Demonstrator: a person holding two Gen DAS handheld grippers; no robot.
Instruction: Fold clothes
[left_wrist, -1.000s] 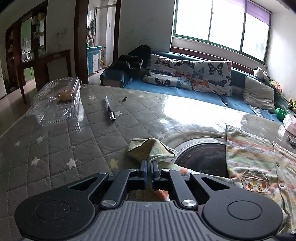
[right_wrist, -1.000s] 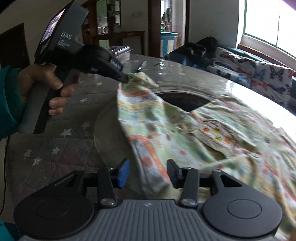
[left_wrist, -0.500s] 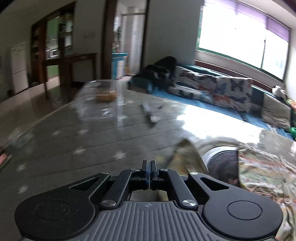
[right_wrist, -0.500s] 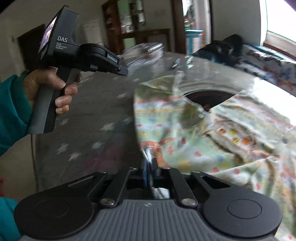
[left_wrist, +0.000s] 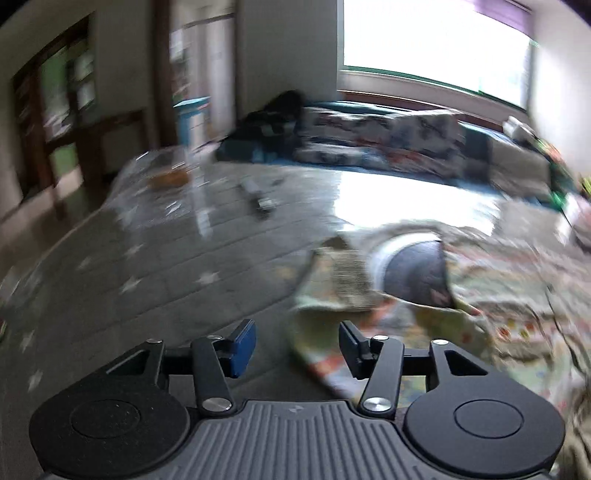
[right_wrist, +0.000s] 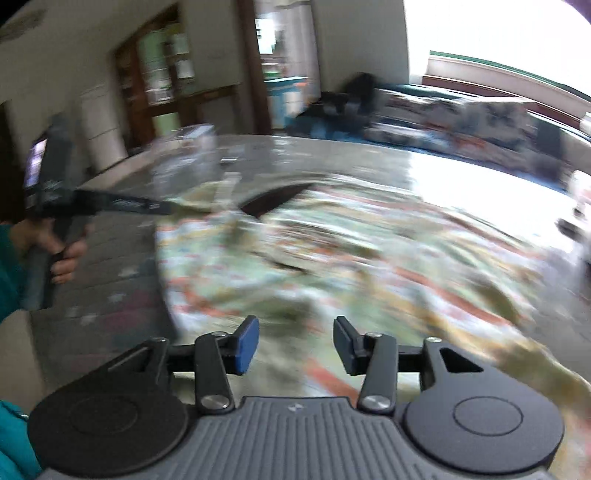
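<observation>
While both frames are smeared with motion blur, the left gripper (left_wrist: 297, 341) and right gripper (right_wrist: 295, 343) each show jaws that have just been opening, released and pinching nothing. The patterned garment (left_wrist: 480, 295) lies rumpled on the tabletop (left_wrist: 166, 266), just ahead of both jaws (slightly right of the left ones). Next, probably: regrip an edge once steady, keeping the fold flat.

This is a home living room: a sofa (left_wrist: 388, 147) with patterned cushions (left_wrist: 417, 129) under a large window (left_wrist: 432, 48), wooden shelves (left_wrist: 59, 99) far left.
</observation>
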